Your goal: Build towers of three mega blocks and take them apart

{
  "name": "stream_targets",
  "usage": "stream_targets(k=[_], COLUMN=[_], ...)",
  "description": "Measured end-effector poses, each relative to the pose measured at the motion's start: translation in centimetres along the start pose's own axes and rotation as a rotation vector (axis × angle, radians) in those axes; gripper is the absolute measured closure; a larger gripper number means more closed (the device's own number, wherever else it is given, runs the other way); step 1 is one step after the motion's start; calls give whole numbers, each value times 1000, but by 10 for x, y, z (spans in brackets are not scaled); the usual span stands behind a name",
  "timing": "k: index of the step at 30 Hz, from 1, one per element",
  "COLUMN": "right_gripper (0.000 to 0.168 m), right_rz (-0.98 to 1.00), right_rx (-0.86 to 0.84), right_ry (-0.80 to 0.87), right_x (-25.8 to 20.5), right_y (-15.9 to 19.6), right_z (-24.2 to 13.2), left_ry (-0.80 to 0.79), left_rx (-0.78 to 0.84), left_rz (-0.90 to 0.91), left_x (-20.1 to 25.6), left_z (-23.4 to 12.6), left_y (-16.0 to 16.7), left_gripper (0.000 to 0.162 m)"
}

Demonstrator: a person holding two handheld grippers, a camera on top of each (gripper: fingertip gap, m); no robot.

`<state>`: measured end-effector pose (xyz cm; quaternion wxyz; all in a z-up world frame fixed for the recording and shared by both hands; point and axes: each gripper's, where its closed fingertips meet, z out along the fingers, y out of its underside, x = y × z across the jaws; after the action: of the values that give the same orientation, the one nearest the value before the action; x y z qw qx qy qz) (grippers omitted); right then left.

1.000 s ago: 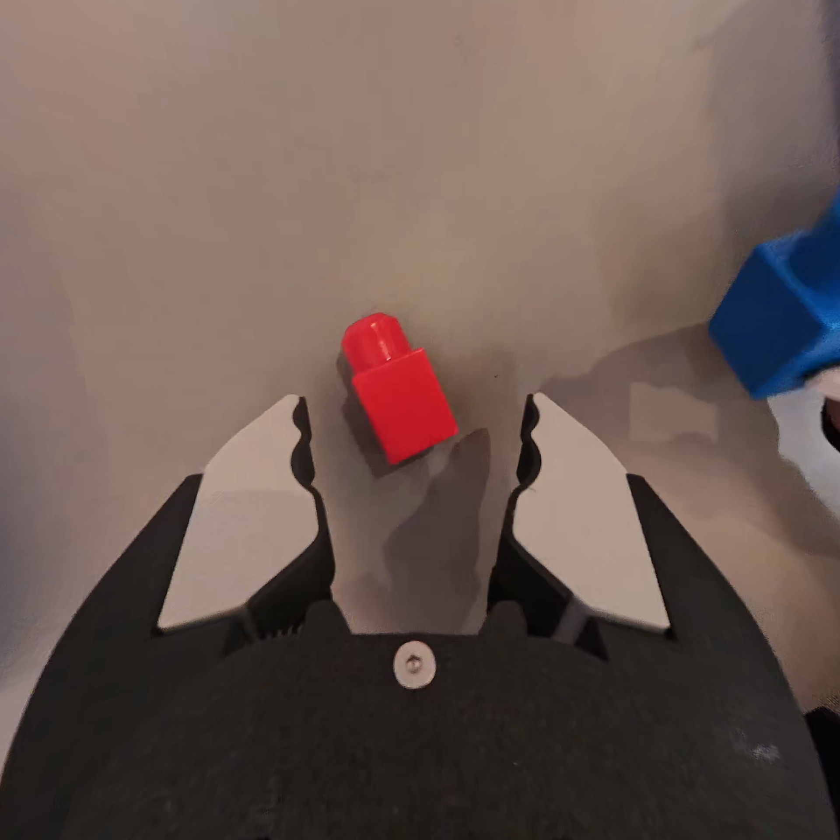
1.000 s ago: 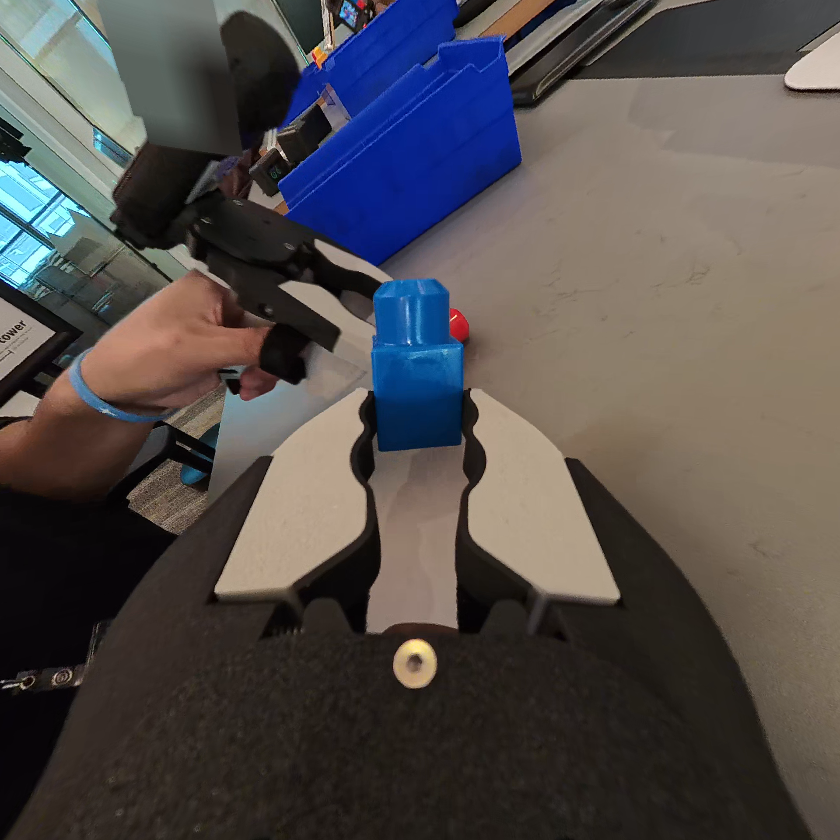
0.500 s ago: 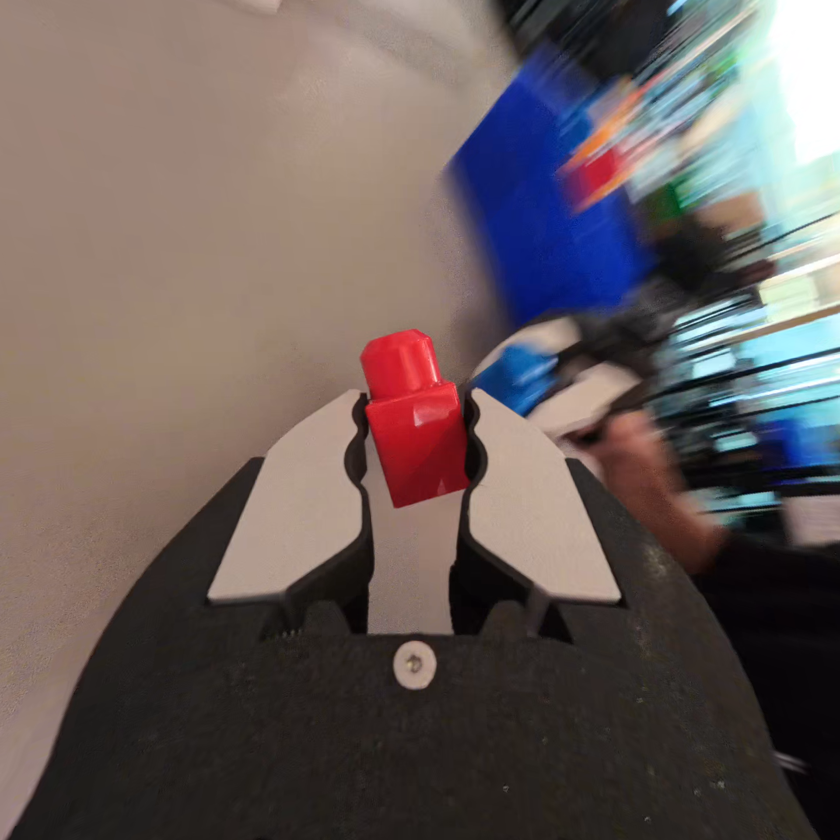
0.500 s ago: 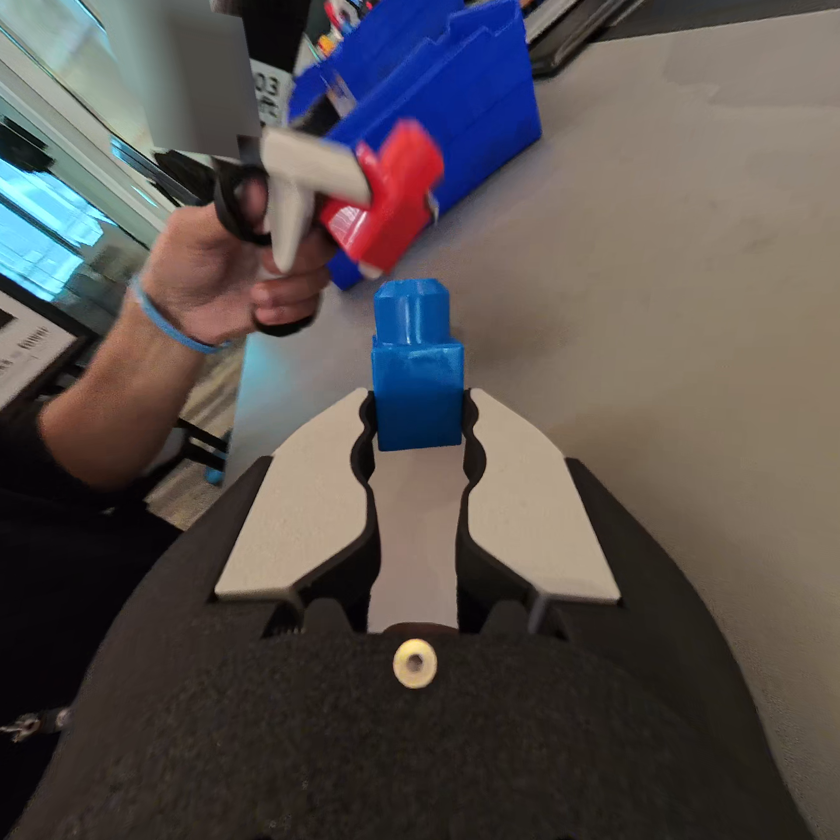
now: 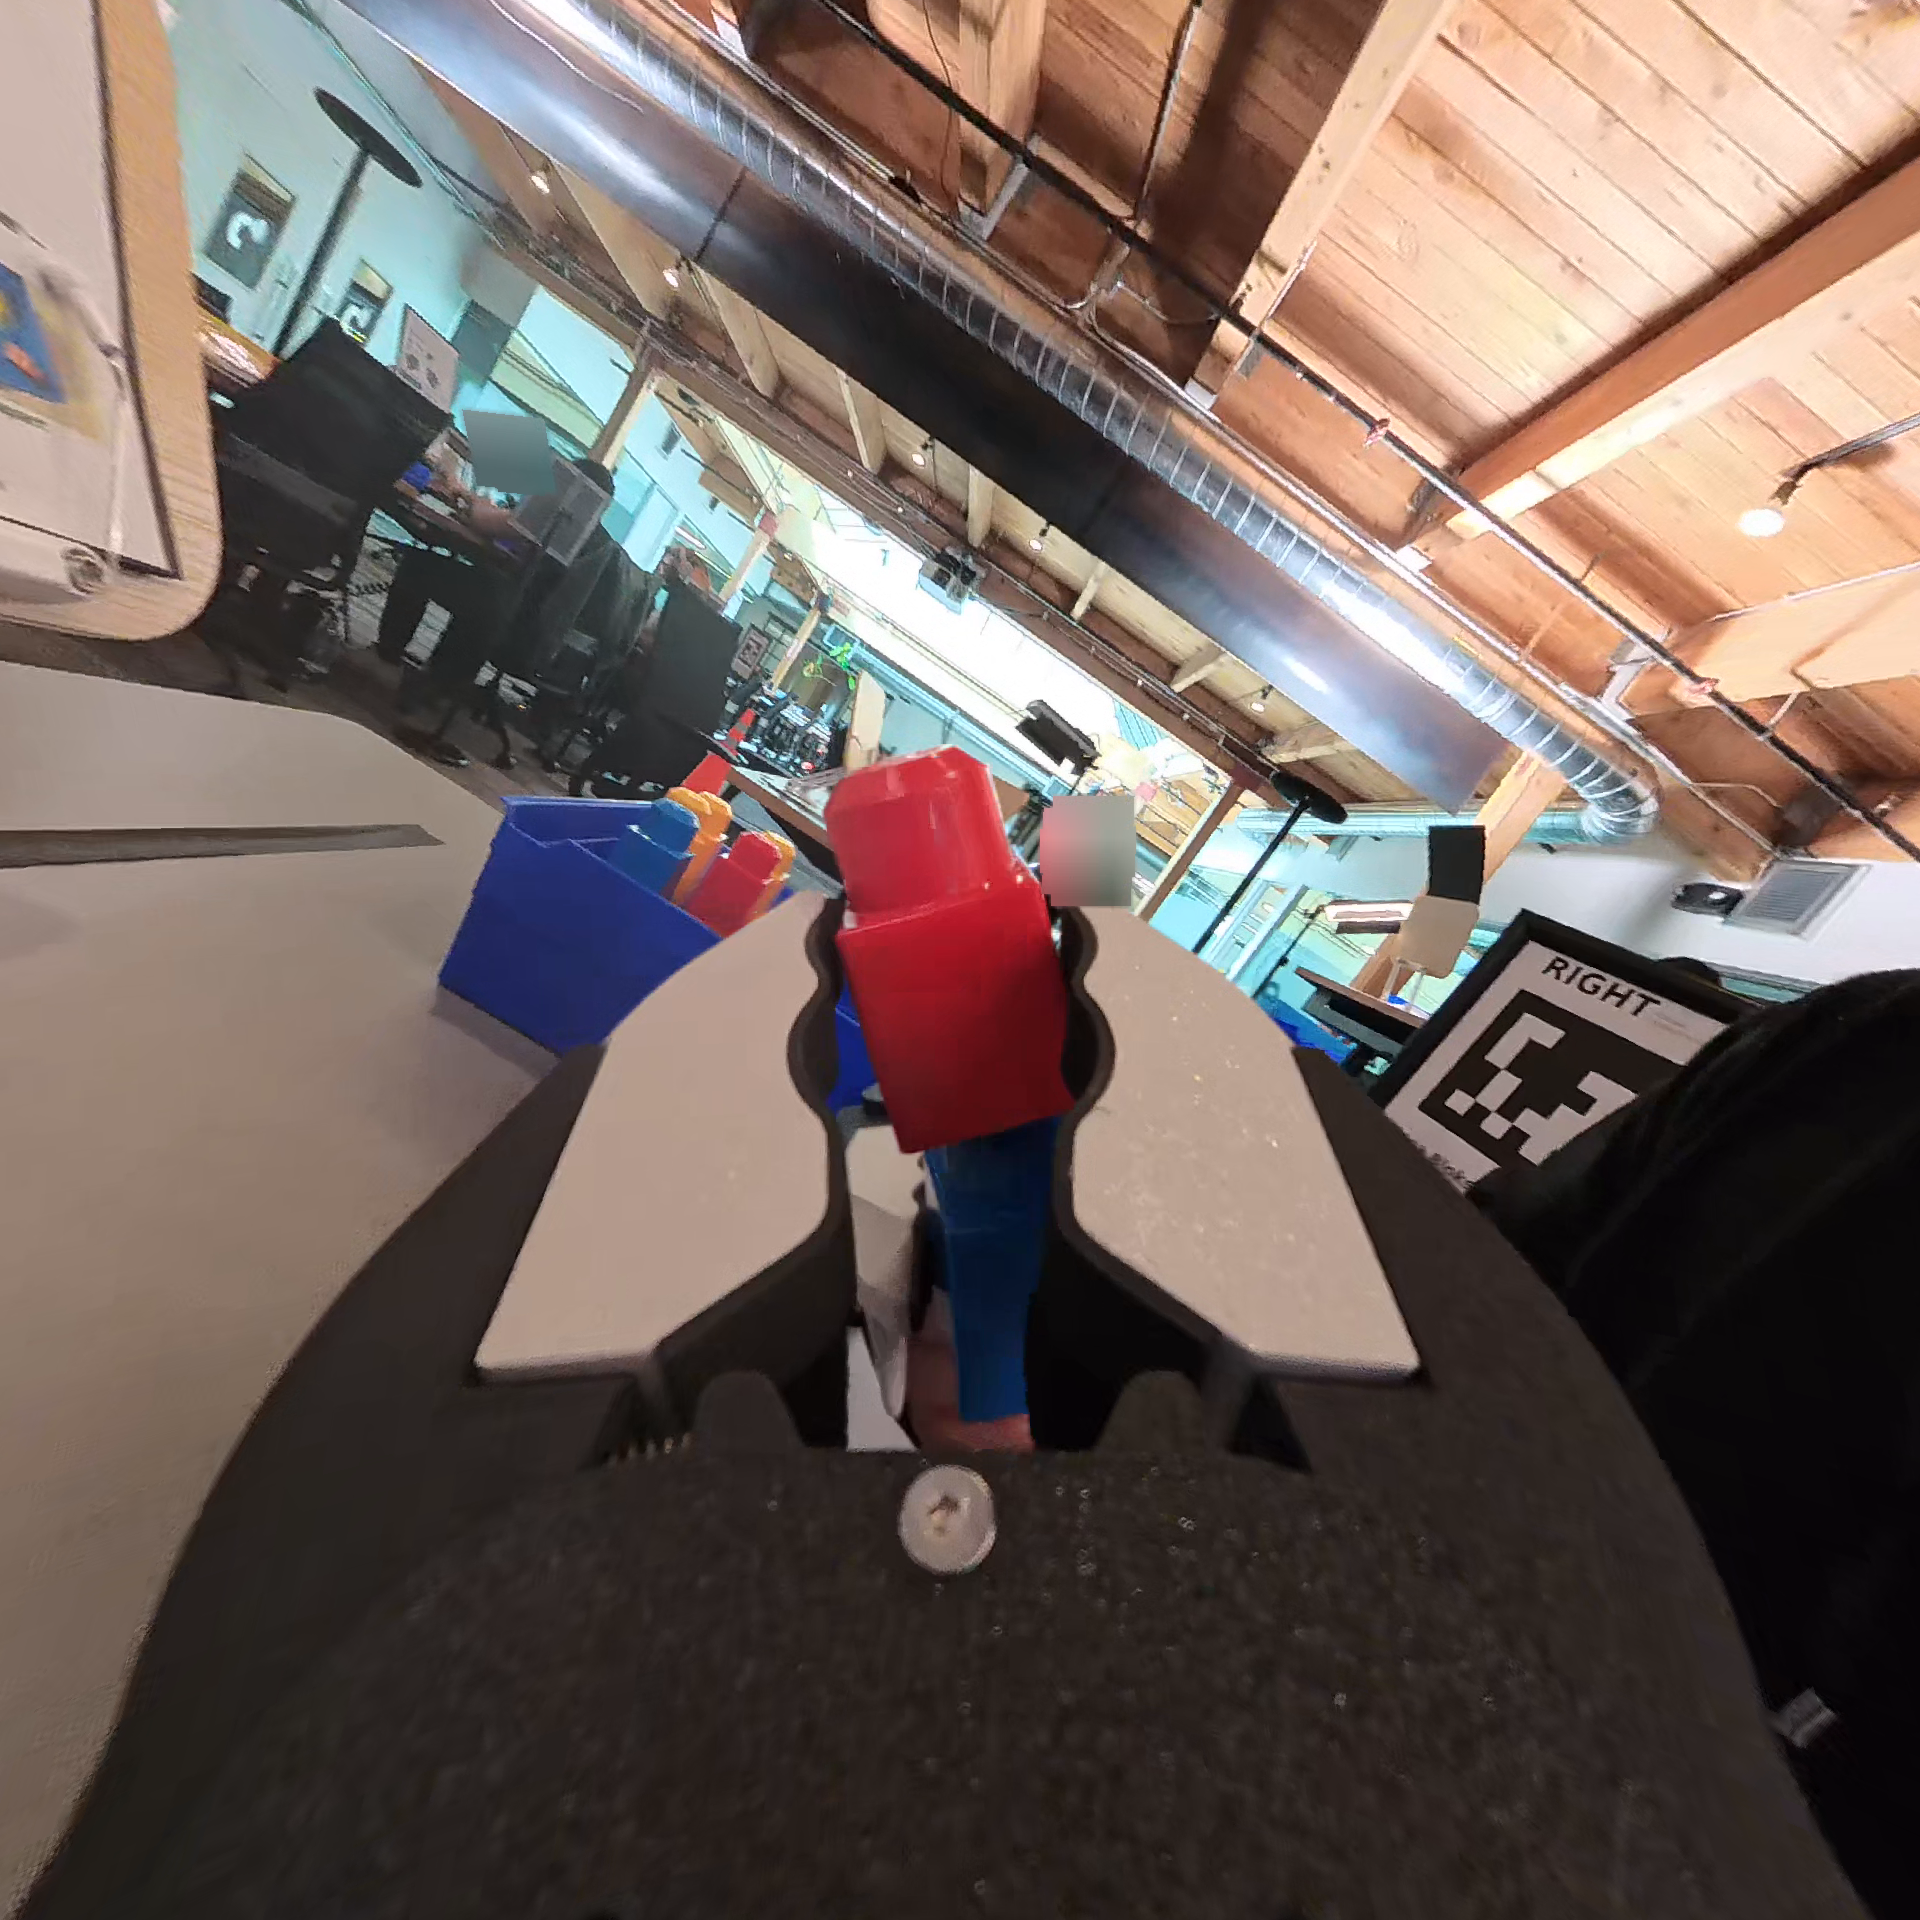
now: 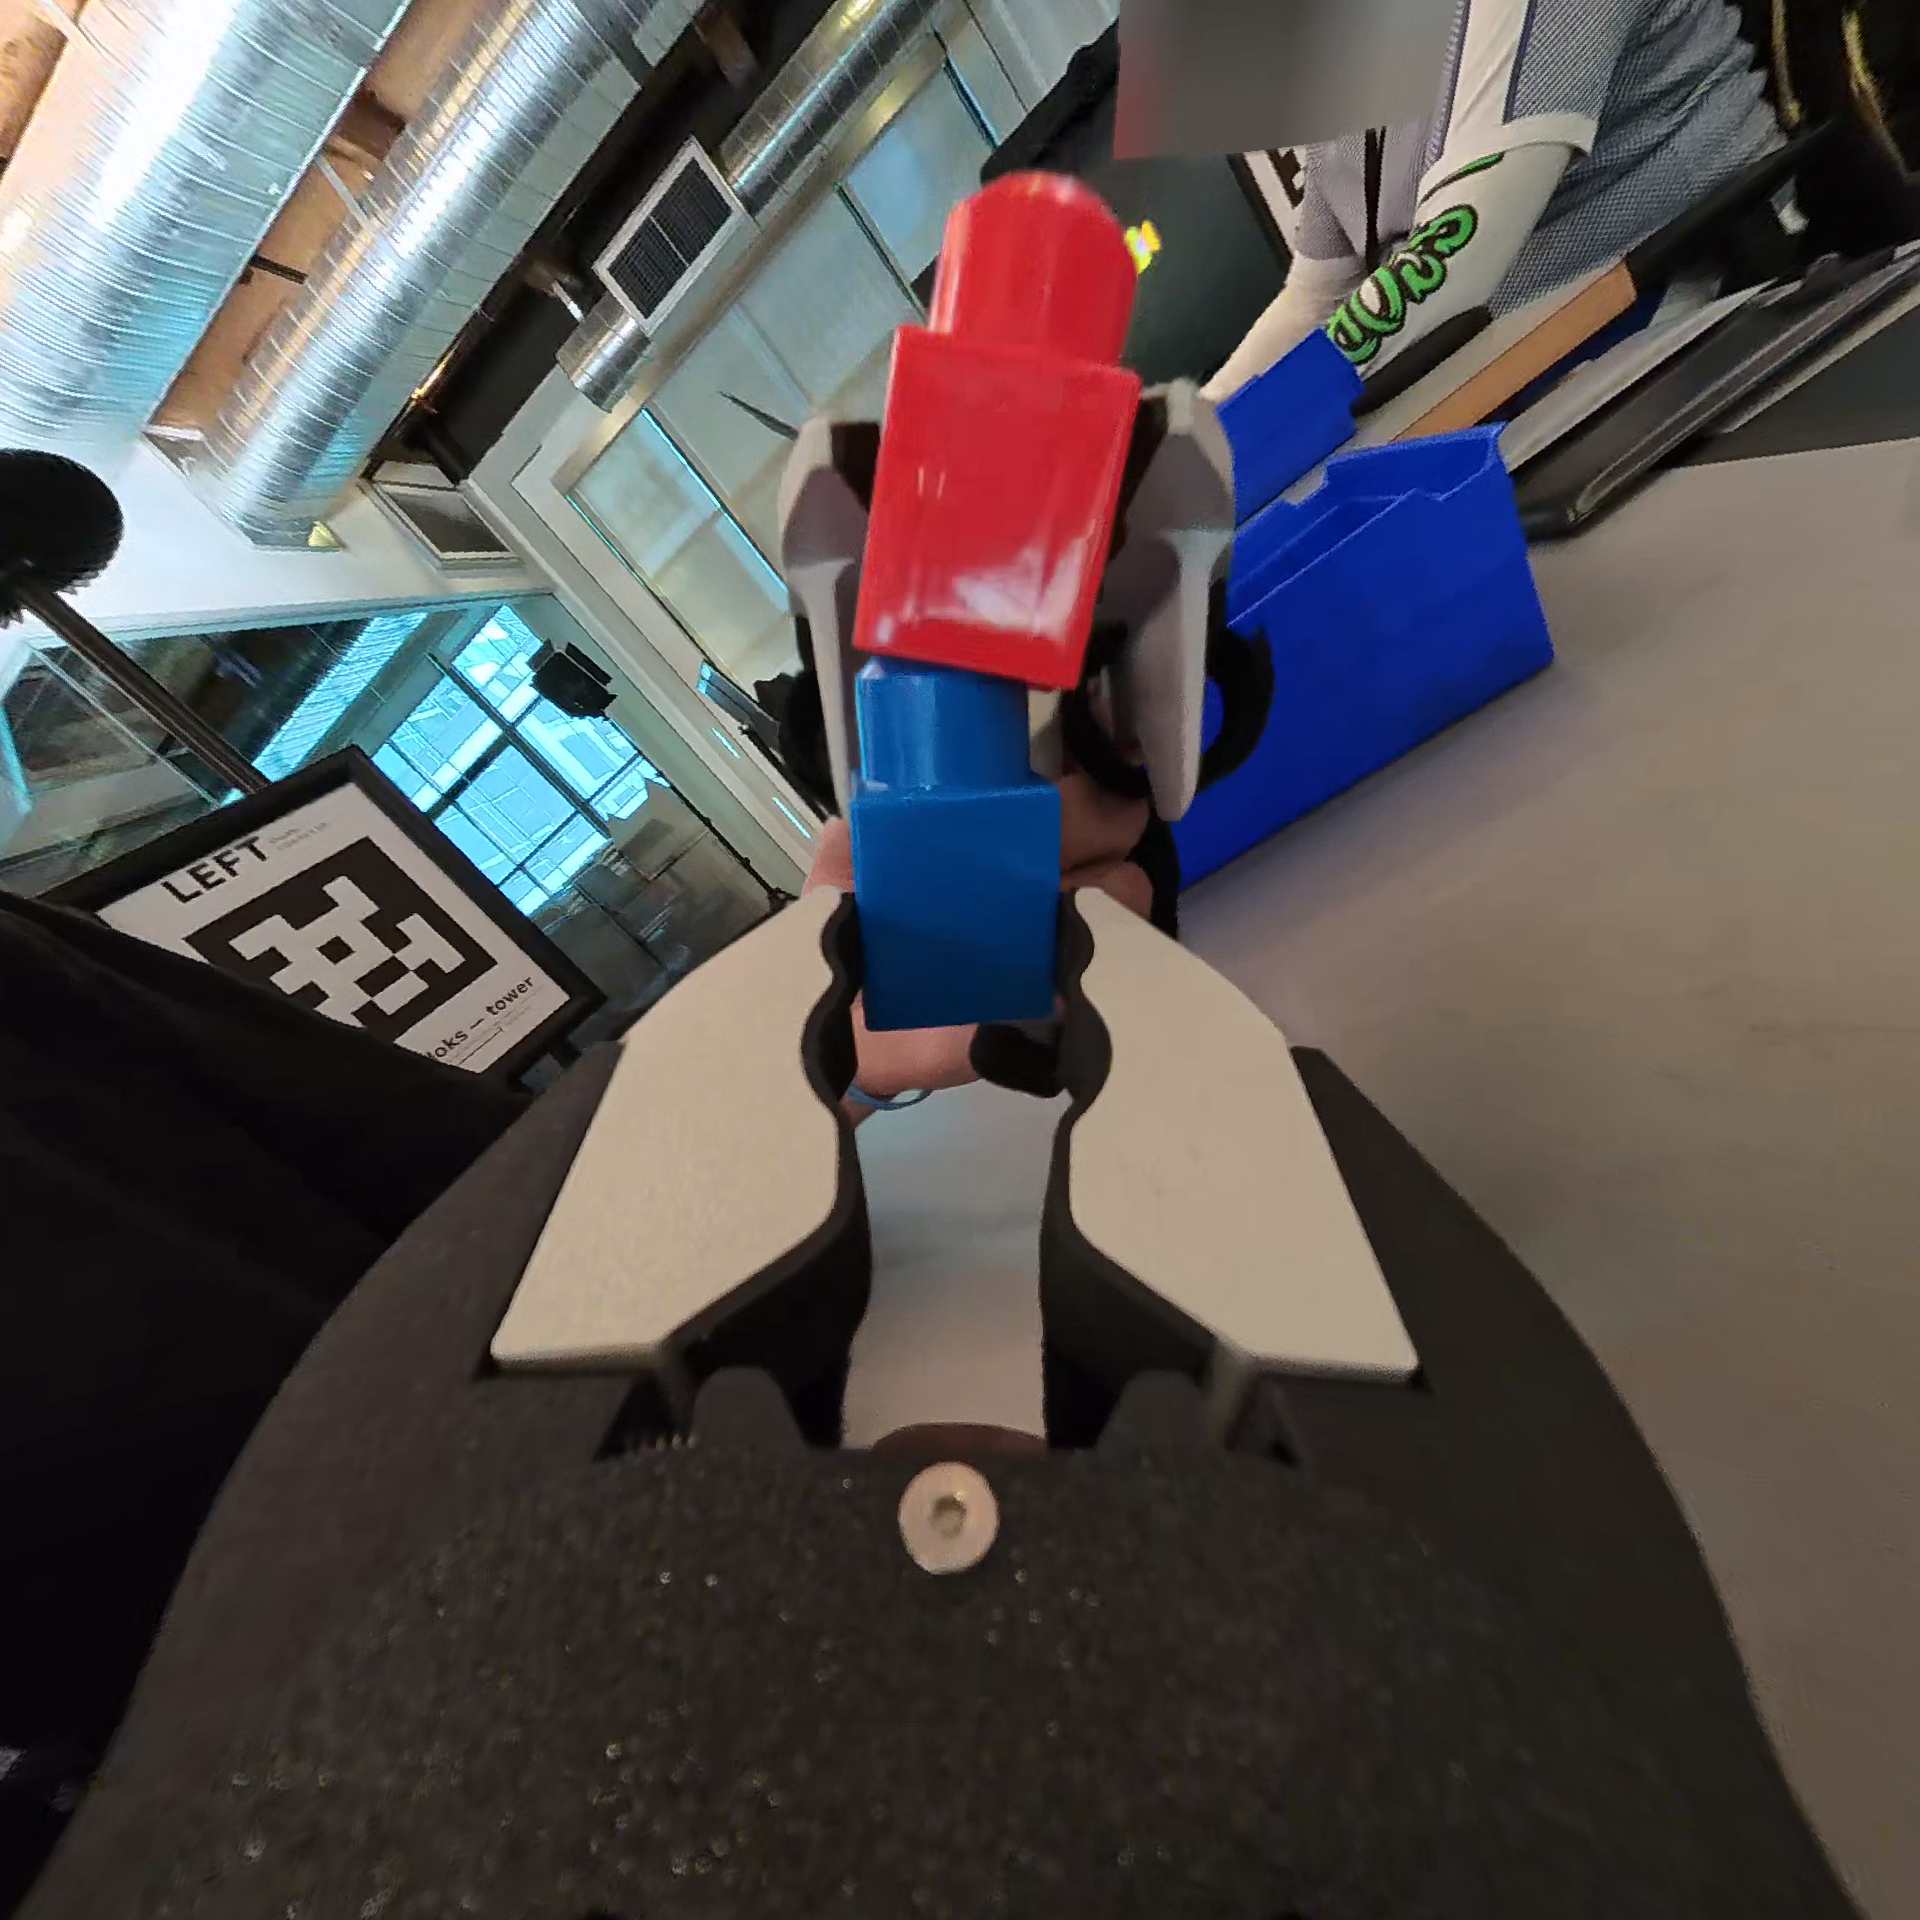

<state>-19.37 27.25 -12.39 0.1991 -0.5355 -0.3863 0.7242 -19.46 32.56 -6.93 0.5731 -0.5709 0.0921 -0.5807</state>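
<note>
My left gripper [image 5: 945, 987] is shut on a red mega block [image 5: 951, 997], held up in the air. My right gripper [image 6: 958, 966] is shut on a blue mega block [image 6: 956, 904]. In the right wrist view the red block [image 6: 997, 509] sits tilted over the blue block's stud, with the left gripper [image 6: 997, 540] clamped around it. In the left wrist view the blue block [image 5: 987, 1268] shows just below the red one, between my fingers.
A blue bin [image 5: 561, 935] with several coloured blocks stands on the grey table [image 5: 156, 1039]; it also shows in the right wrist view [image 6: 1382, 613]. Framed marker signs [image 6: 343, 935] [image 5: 1538, 1070] stand at the table edge. People sit behind. The grippers' ends are close to 7 centimetres from one another.
My left gripper closed on the red block on the table, lifted it and brought it onto the stud of the blue block. Both grippers now tilt upward.
</note>
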Motion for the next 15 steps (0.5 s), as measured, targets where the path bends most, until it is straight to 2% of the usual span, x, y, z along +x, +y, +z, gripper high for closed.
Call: stream_targets(k=[4,8,15], right_gripper=[133,133,133], right_rz=[18,0,-65], right_rx=[29,1,-69], right_ry=[-3,26,114], right_x=[2,5,15], right_y=[-3,6,18], right_z=[-6,-9,-17], left_ry=[3,-15,-127], left_rx=[-78,-222,-481], left_rz=[0,-36,21], left_x=[3,1,-5], left_z=[2,-1,-2], left_y=[13,26,48], left_gripper=[123,124,125])
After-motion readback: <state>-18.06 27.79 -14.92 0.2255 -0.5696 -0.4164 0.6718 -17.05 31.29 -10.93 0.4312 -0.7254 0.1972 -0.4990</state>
